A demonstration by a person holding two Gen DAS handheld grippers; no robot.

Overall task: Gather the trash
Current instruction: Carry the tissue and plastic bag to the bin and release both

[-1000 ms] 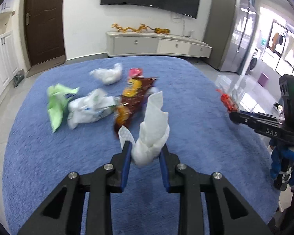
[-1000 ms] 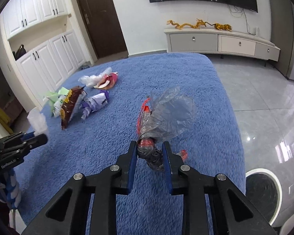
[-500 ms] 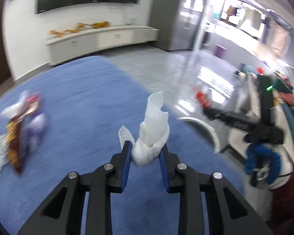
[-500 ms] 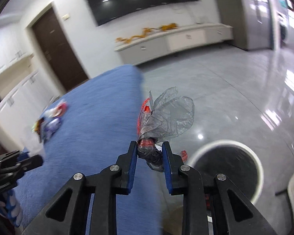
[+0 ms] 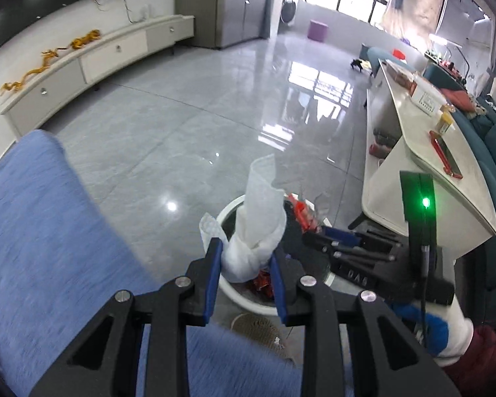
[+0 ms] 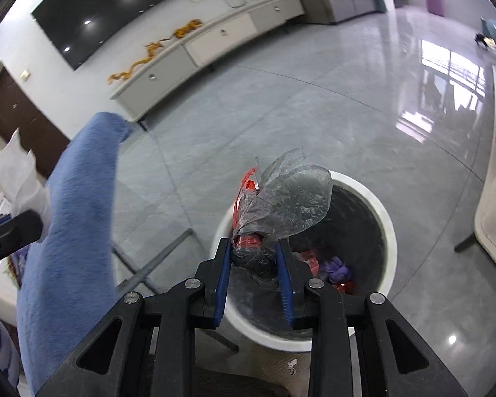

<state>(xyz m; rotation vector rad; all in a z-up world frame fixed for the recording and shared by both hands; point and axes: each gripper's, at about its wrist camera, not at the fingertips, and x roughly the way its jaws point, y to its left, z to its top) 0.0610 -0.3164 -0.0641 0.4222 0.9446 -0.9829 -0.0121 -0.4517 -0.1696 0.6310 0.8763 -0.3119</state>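
My left gripper (image 5: 246,248) is shut on a twisted white tissue (image 5: 261,205), which stands up between its blue pads over the near edge of a round white trash bin (image 5: 248,301). My right gripper (image 6: 253,244) holds a crumpled clear plastic bag with red scraps (image 6: 291,195) above the bin's mouth (image 6: 383,215); its jaws are opening, with the bag still pinched between the pads. Red and purple trash (image 6: 334,271) lies inside the bin. In the left wrist view the right gripper (image 5: 310,236) reaches over the bin from the right. The right wrist view shows the tissue (image 6: 20,172) at far left.
The blue plush-covered table (image 5: 49,231) ends just left of the bin, and its metal leg (image 6: 158,261) shows beneath. A white low table (image 5: 413,139) with small items stands to the right. Glossy grey floor tiles (image 5: 182,115) stretch to a white TV cabinet (image 5: 99,63).
Both grippers have swung right, off the blue table and its trash pile, to hang over the white bin. Each has kept its piece of trash.
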